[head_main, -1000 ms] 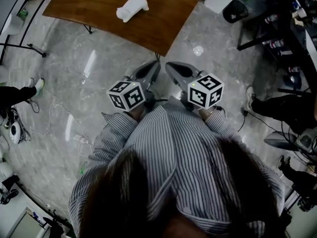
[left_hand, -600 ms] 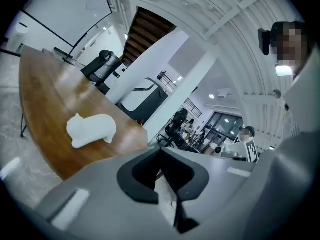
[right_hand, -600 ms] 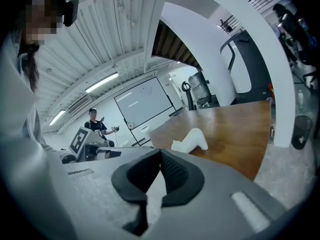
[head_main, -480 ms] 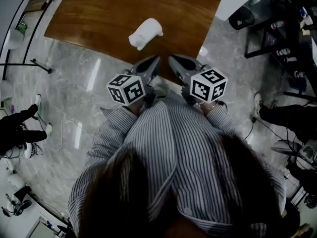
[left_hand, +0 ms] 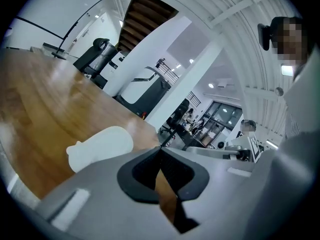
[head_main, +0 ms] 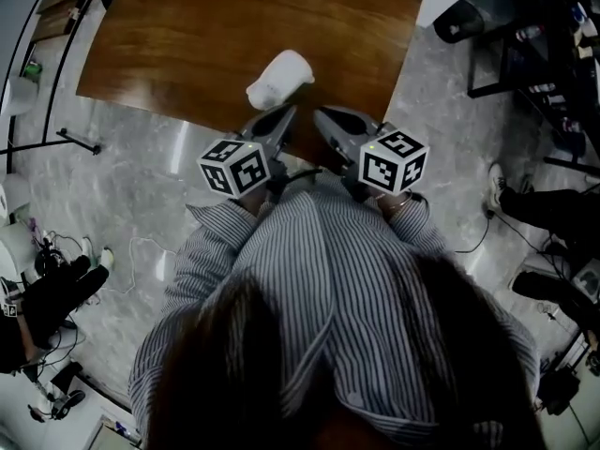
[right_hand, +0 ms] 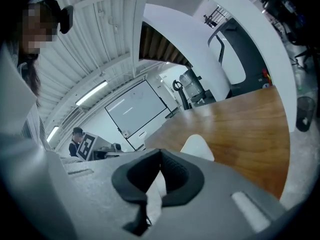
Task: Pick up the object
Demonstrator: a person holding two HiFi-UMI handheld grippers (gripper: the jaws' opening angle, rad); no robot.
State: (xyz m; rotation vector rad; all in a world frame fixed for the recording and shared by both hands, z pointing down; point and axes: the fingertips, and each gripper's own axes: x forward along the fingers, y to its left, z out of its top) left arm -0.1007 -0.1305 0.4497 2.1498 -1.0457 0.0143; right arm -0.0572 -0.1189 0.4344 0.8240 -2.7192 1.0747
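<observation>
A white, animal-shaped object (head_main: 279, 78) lies on its side near the front edge of a brown wooden table (head_main: 187, 36). My left gripper (head_main: 287, 111) is held close to the striped shirt with its tips just short of the object, and it is shut with nothing in it. My right gripper (head_main: 319, 113) hangs beside it, also shut and empty. In the left gripper view the object (left_hand: 100, 146) lies left of the closed jaw tips (left_hand: 160, 148) on the table (left_hand: 40, 99). In the right gripper view the object (right_hand: 196, 146) peeks up just behind the closed tips (right_hand: 160, 151).
Grey marble floor surrounds the table. A person's dark sleeve and cables (head_main: 56, 289) are at the lower left, and a person's legs (head_main: 544, 204) are at the right. Black racks with equipment (head_main: 534, 36) stand at the upper right, and a thin stand leg (head_main: 56, 143) crosses the left.
The table and the white object have come closer to the grippers, with the object now just ahead of the left tips. Both grippers stay shut side by side.
</observation>
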